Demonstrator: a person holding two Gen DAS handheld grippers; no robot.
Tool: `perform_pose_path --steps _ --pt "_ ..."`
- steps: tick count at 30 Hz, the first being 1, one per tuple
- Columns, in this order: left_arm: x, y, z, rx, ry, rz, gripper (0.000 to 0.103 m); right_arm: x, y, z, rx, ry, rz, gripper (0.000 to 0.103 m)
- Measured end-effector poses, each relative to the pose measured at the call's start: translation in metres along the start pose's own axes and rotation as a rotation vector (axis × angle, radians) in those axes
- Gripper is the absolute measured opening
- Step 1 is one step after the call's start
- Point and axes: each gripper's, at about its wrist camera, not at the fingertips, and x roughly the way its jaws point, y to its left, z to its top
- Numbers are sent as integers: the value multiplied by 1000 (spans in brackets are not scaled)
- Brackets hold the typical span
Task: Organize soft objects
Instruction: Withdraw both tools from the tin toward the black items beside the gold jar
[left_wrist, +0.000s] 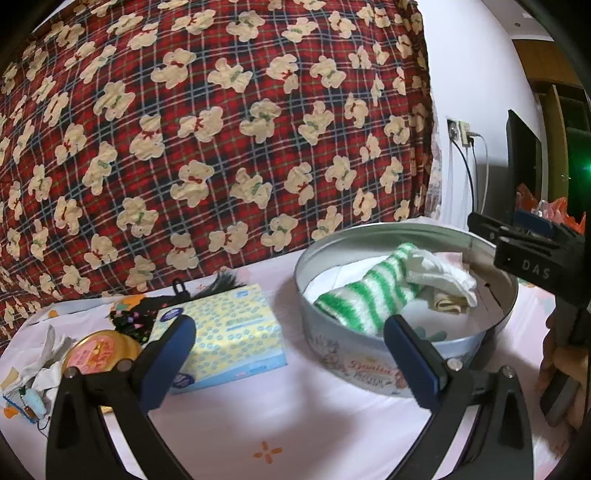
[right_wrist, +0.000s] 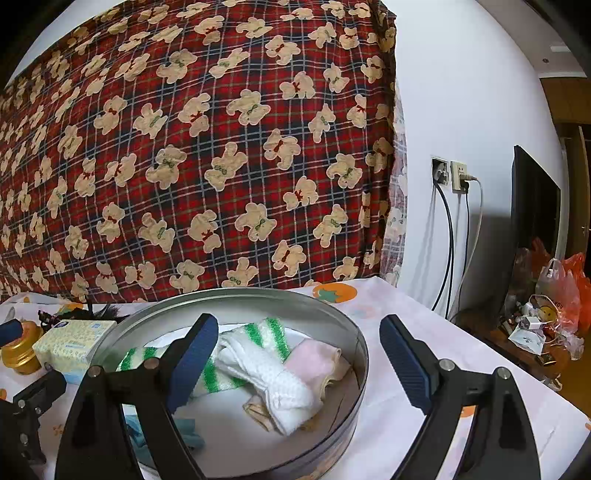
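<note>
- My right gripper (right_wrist: 295, 354) has its jaws spread wide, nothing between the pads; the left pad hangs over the inside of the round tin (right_wrist: 347, 325), the right pad is outside its rim.
- My left gripper (left_wrist: 288, 354) is released too, jaws wide and empty, low over the counter (left_wrist: 295, 424), between the tissue pack (left_wrist: 229, 325) and the tin.
- Soft things are already in the tin: green-striped sock (right_wrist: 273, 332), white knit cloth (right_wrist: 280, 380) lying across it, pink folded cloth (right_wrist: 317, 360) beside that, a small beige piece (right_wrist: 258, 410) under the white one, and something teal (right_wrist: 184, 432) at the near wall, partly hidden by my jaw.
- In the left view the striped sock's toe end rides up close to the near rim; it looks like it could spill over.
- Left of the tissue pack: gold-lidded jar (left_wrist: 99, 350), black patterned fabric (left_wrist: 133, 314), crumpled white paper or cloth (left_wrist: 44, 369); can't tell which.
- Behind everything, a plaid bear-print blanket (left_wrist: 221, 129).
- Judgement: task looks mostly done; the leftovers on the left may still need sorting.
- Risk: the right jaws straddle the rim, so closing or dropping here would likely clip the tin wall and shove the light tin across the counter.
- Risk: grabbing into the pile could pinch two layers at once, as the white cloth overlaps the sock.
- Risk: the two grippers sit near each other at the tin; reaching across could knock them together or bump the jar.
</note>
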Motion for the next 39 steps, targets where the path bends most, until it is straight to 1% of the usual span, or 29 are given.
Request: perform_pose_path --steps 5,9,11,14,16,20,23,26,27,28,30,32,33,35,38,39 --pt "-4 19 -5 -29 15 6 103 -6 5 -1 -14 -7 -14 91" --pt "-6 47 -13 -59 48 15 103 -12 7 -3 5 10 -4 91" --pt "-8 62 -18 -71 63 24 103 -18 11 -5 18 27 26 91" --pt "-10 90 -25 -94 83 44 103 -29 26 -9 12 28 79 91" --pt "-12 113 -30 -108 94 84 103 -33 39 -10 -3 27 120 91" --pt "-16 149 -36 -134 99 133 103 -35 74 -6 -42 40 228 91" --pt "-16 177 -39 -146 103 174 103 -30 104 3 -69 63 329 91" --pt "-12 203 -42 -166 112 208 103 -17 139 16 -88 111 446 90" --pt "-11 211 -43 -174 113 216 103 -12 149 19 -93 127 479 84" --pt "-11 217 -44 -182 113 221 103 -7 160 23 -97 150 514 74" --pt "-10 231 -47 -208 116 234 103 7 185 29 -119 216 577 65" --pt "-9 244 -49 -249 131 251 103 24 215 33 -170 282 638 65" --pt "-9 251 -50 -275 143 256 103 28 226 33 -194 295 655 65" --pt "-10 260 -50 -301 150 267 103 41 262 32 -296 327 684 65" --pt "-16 269 -49 -321 145 308 103 58 305 28 -415 370 710 65" --pt "-18 272 -49 -324 145 321 103 62 315 27 -436 382 711 65"
